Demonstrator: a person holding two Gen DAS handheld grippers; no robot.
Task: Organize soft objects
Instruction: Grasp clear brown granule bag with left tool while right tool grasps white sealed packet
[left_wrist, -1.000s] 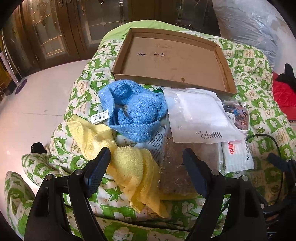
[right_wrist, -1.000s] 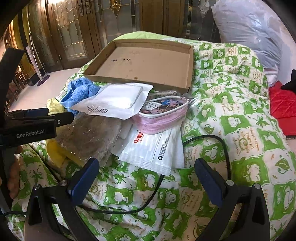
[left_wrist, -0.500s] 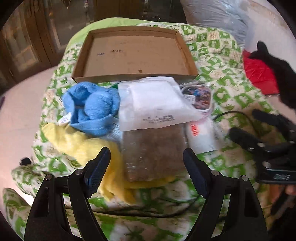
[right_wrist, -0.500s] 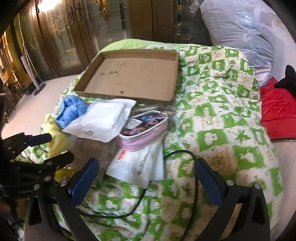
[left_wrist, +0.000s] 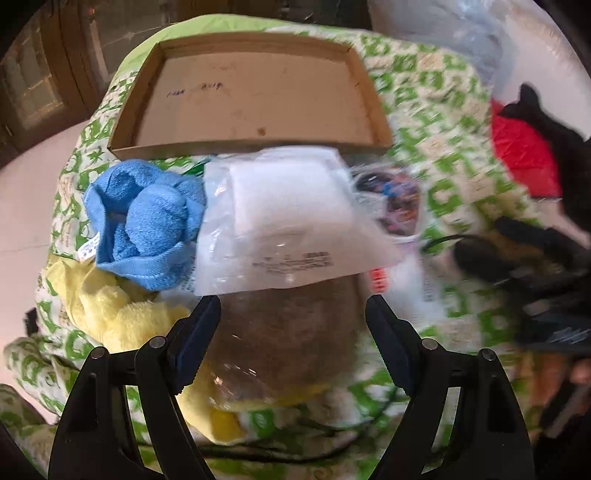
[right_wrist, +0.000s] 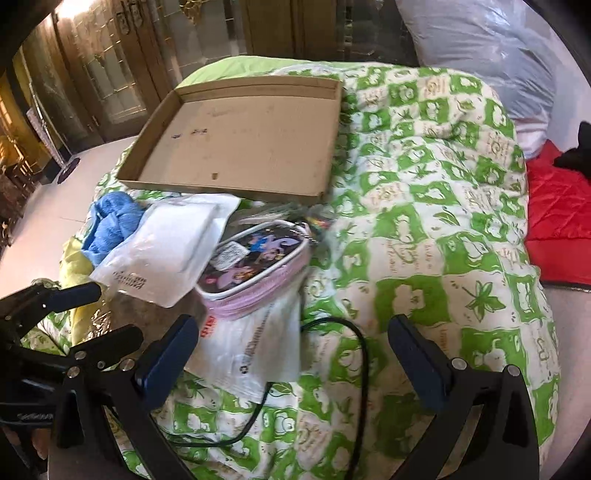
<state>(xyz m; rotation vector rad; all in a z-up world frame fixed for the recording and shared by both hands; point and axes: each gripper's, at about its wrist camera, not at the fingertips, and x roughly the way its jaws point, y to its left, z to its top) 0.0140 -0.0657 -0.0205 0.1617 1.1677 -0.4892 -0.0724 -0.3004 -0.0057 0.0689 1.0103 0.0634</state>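
An empty cardboard tray (left_wrist: 373, 114) (right_wrist: 147, 162) lies on a green-patterned quilt (right_wrist: 424, 221). In front of it lies a heap: a blue towel (left_wrist: 147, 229) (right_wrist: 110, 221), a yellow towel (left_wrist: 110, 310), a white bagged cloth (left_wrist: 291, 221) (right_wrist: 166, 251), a brown bagged item (left_wrist: 288, 332), a pink cartoon pouch (right_wrist: 255, 266) (left_wrist: 399, 203) and a flat white packet (right_wrist: 251, 347). My left gripper (left_wrist: 291, 332) is open, its fingers on either side of the brown bagged item. My right gripper (right_wrist: 291, 354) is open above the white packet and a black cable (right_wrist: 354, 354).
A red quilted item (right_wrist: 554, 206) and a black cloth (left_wrist: 546, 122) lie at the right. A large clear bag (right_wrist: 480, 48) stands behind the quilt. Wooden glass doors (right_wrist: 110, 74) and pale floor (right_wrist: 44, 221) are at the left.
My left gripper has swung right and come in over the brown bagged item. My right gripper has drawn back and risen, so the heap looks smaller. Both stay open.
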